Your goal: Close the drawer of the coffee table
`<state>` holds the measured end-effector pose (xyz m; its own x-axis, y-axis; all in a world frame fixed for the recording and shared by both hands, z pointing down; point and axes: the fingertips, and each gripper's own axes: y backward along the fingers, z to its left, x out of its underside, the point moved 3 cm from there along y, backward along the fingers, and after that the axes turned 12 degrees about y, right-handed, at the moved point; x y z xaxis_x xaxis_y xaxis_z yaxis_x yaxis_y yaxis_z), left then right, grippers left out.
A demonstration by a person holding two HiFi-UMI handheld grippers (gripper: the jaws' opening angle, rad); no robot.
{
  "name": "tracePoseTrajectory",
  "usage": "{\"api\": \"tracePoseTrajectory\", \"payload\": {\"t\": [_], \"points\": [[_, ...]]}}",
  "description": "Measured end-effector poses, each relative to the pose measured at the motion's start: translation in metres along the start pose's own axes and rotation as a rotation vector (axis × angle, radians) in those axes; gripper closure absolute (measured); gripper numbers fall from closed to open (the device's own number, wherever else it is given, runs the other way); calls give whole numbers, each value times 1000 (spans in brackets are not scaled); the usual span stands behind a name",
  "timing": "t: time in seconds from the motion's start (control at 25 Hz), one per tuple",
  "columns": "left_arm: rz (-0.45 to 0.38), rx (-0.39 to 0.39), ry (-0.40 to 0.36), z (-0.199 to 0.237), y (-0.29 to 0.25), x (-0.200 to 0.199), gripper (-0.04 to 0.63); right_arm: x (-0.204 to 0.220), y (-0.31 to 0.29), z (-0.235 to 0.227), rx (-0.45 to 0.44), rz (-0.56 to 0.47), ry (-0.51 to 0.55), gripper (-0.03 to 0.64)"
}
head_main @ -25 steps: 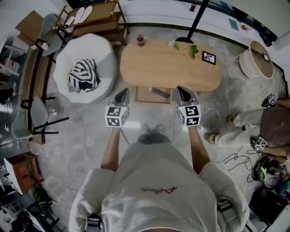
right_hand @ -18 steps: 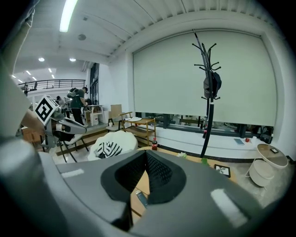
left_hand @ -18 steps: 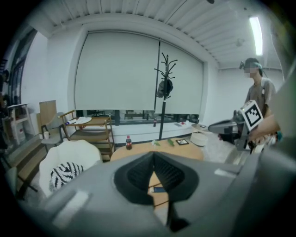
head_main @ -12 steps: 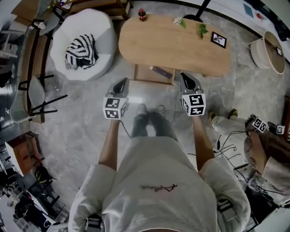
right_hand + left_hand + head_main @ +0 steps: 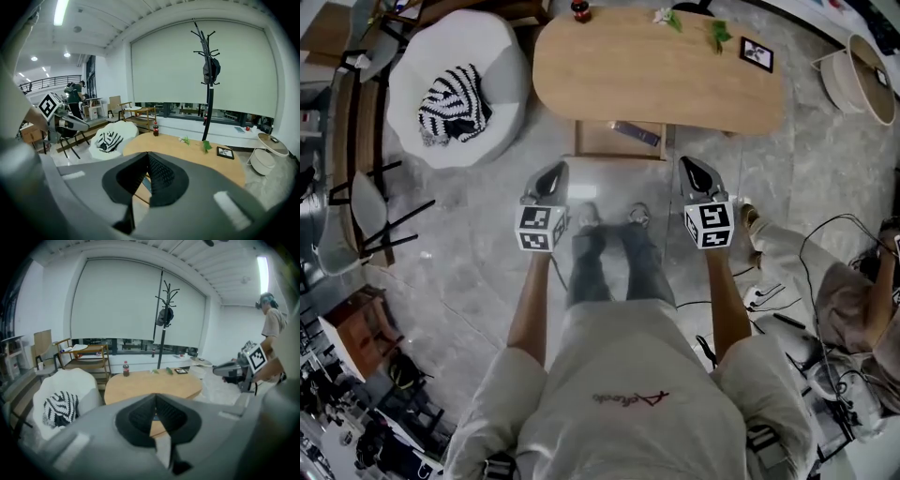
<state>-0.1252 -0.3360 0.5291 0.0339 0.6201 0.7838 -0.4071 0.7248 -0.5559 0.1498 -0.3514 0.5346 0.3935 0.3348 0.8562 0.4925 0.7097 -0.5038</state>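
Your left tool (image 5: 551,176) and right tool (image 5: 692,171) both pressed together, empty, the drawer (image 5: 598,141) standing open under the tabletop (image 5: 656,75), ahead and between the two tools, touching neither, perhaps a dark item (image 5: 637,134) inside.

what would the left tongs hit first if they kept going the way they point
Likely the open drawer under the coffee table; the left tongs are shut, and depth is unclear.
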Motion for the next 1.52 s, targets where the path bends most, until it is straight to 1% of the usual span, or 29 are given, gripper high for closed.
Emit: {"api": "tracePoseTrajectory", "payload": {"t": [0.16, 0.36, 0.68, 0.88, 1.16, 1.52], "points": [[22, 26, 7, 25, -12, 25, 597, 27, -18, 17, 37, 33, -10, 614], [64, 50, 7, 61, -21, 66, 597, 56, -37, 46, 73, 62, -62, 614], [97, 61, 17, 103, -47, 122, 597, 103, -66, 69, 109, 91, -121, 614], [108, 61, 27, 117, -78, 161, 597, 153, -85, 76, 118, 118, -165, 614], [127, 55, 45, 130, -117, 221, 597, 228, -113, 95, 96, 167, -217, 614], [165, 21, 71, 140, -153, 302, 597, 314, -140, 105, 78, 198, -281, 614]]}}
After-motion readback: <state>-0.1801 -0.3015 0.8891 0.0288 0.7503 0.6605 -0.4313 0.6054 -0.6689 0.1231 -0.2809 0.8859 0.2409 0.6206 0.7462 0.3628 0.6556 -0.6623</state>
